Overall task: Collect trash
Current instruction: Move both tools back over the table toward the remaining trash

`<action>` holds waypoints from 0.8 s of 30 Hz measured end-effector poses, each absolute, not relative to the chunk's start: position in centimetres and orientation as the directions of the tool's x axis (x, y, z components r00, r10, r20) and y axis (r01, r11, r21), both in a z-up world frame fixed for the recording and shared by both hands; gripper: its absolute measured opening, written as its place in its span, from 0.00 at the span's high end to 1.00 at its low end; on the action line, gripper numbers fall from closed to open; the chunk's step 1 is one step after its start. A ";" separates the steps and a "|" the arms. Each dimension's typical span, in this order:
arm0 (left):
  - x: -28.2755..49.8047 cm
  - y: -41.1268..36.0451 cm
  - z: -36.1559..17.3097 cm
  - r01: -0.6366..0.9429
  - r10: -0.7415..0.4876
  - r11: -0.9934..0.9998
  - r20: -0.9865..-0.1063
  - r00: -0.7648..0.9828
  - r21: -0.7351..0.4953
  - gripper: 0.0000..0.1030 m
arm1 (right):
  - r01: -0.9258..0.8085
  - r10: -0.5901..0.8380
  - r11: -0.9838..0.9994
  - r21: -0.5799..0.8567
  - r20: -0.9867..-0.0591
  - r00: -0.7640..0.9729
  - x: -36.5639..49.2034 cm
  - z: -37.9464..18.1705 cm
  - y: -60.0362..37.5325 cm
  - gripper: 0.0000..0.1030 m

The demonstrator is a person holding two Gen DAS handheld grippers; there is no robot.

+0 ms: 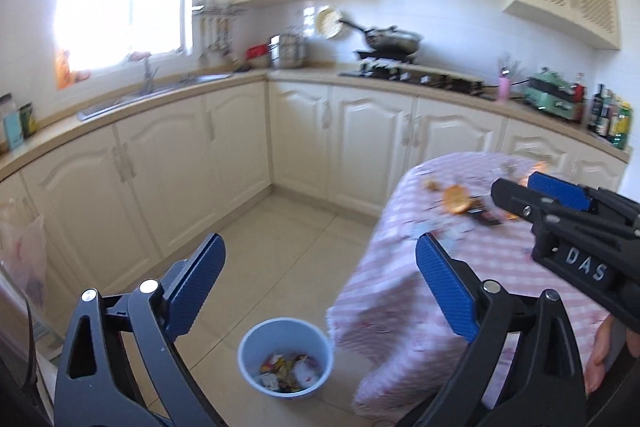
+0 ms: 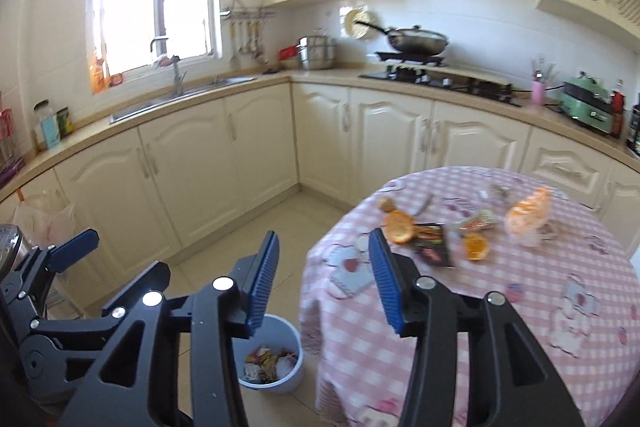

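1. We find a round surface (image 2: 500, 311) under a pink checked cloth, still carrying the trash. It stands at the right of both views.
2. We note the pale blue bin (image 1: 286, 357) on the floor just beside the surface's near edge, already holding crumpled wrappers.
3. We record the left gripper (image 1: 320, 287) spread wide and empty, hanging above the bin.
4. We record the right gripper (image 2: 324, 283) likewise spread and empty, short of the trash, at the surface's near edge.
5. We list the remaining trash: a crumpled orange-and-clear bag (image 2: 528, 213) at the far side, a dark wrapper (image 2: 432, 245) in the middle, two pieces of orange peel (image 2: 398, 227) flanking it, and small scraps beyond.
6. We judge the step in hand to be the next pick. We advise taking the nearest peel or the dark wrapper first, coming down from above, pinching only the item and not the cloth, then carrying it clear of the edge before opening over the bin.
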State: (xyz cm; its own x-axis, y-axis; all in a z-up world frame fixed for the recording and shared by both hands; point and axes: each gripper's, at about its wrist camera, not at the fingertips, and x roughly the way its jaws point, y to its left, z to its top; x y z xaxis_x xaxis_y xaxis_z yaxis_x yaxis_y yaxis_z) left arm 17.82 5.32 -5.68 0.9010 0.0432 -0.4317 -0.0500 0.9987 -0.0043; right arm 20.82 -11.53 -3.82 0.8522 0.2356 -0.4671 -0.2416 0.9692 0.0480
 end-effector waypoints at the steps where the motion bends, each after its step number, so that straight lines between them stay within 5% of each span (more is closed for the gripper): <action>1: 17.4 4.5 -5.3 -0.037 0.033 0.999 -0.425 0.905 -0.001 0.09 | -0.219 0.216 0.975 0.047 -0.454 0.865 20.0 -3.4 -12.8 0.51; 10: 16.6 -1.6 -3.9 0.078 -0.059 0.997 -0.434 0.899 0.027 0.08 | -0.071 0.095 0.995 0.071 -0.422 0.902 17.1 -2.9 -21.3 0.46; 24: 24.5 -7.3 -7.0 0.159 -0.137 0.987 -0.567 0.812 -0.011 0.08 | 0.064 0.029 0.987 0.150 -0.546 0.837 22.7 -8.8 -28.7 0.46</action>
